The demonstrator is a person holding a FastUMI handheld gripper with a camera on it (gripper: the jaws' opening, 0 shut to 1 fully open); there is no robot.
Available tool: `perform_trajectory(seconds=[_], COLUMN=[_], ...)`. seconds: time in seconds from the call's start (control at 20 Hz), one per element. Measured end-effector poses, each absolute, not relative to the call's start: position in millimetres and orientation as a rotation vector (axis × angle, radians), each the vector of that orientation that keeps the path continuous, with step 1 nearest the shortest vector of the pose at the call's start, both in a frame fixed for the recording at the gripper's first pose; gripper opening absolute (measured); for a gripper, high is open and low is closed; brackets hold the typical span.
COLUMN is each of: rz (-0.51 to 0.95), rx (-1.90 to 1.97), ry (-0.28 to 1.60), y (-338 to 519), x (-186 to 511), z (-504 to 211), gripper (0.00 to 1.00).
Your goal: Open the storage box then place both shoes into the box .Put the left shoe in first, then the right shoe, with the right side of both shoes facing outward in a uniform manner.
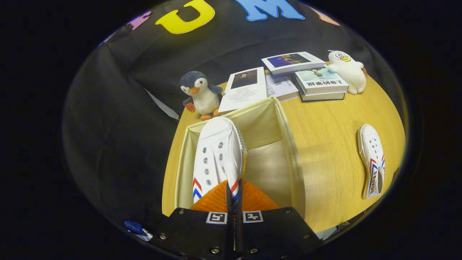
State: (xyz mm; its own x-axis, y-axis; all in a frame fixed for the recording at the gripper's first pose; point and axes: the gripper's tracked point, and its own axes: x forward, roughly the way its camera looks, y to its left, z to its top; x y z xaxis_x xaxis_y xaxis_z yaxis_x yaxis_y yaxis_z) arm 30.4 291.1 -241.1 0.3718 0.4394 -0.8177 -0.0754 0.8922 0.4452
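shoe point(216, 155) over box point(285, 144); second shoe point(371, 160) right, on table point(325, 144).

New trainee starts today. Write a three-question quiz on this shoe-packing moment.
1. True or false: the tongs are shut on a white sneaker held over the open storage box.
2. Where does the second white sneaker lie?
A. inside the box
B. on the wooden table beside the box
C. on the books
3. Fill in: the plush toy just beyond the box is a ____.

Key: 1 true; 2 B; 3 penguin.
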Motion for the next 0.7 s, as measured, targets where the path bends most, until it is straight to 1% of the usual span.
perform_trajectory(seconds=[0.7], rz=[0.32], rx=[0.343], ry=[1.298], y=[327.3], x=[15.8], z=[-299.2], gripper=[0.02])
